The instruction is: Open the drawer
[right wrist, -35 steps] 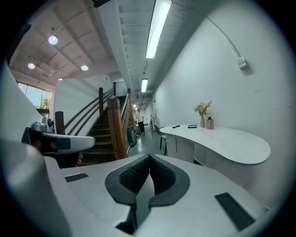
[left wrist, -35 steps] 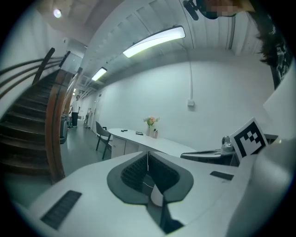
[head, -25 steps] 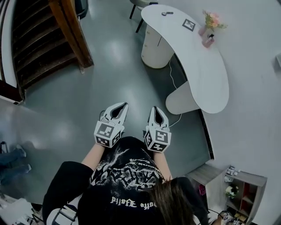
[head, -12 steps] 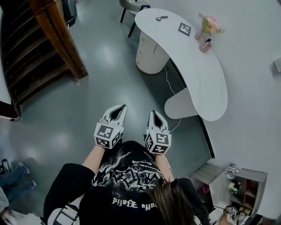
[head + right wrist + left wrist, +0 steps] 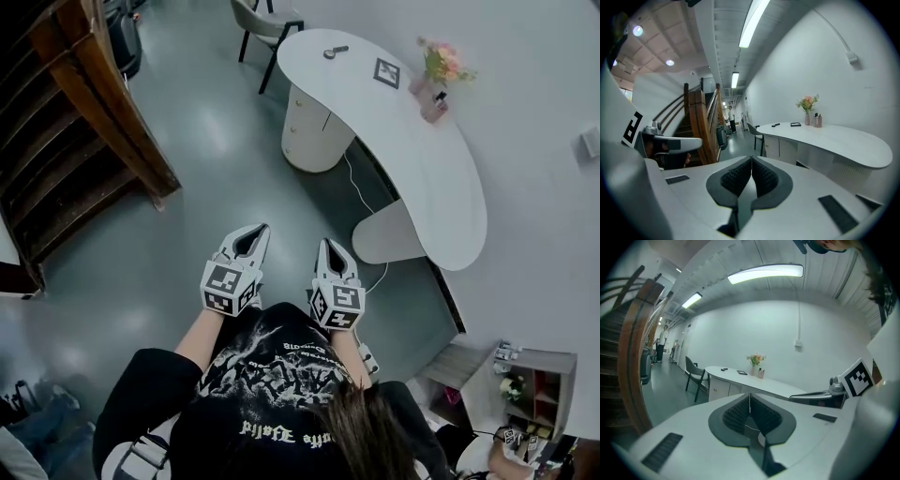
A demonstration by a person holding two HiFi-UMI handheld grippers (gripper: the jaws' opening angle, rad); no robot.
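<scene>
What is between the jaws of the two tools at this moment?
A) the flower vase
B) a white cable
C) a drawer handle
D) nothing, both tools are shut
D: each gripper view shows the jaws together with nothing between them; the left tool and right tool are over the floor, apart from the desk.

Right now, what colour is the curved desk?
The desk is white, clearest in the head view.

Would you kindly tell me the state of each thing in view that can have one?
left gripper, shut, nothing between its jaws
right gripper, shut, nothing between its jaws
drawers, closed
chair, upright on the floor
vase of flowers, upright on the desk
ceiling light, on
</scene>
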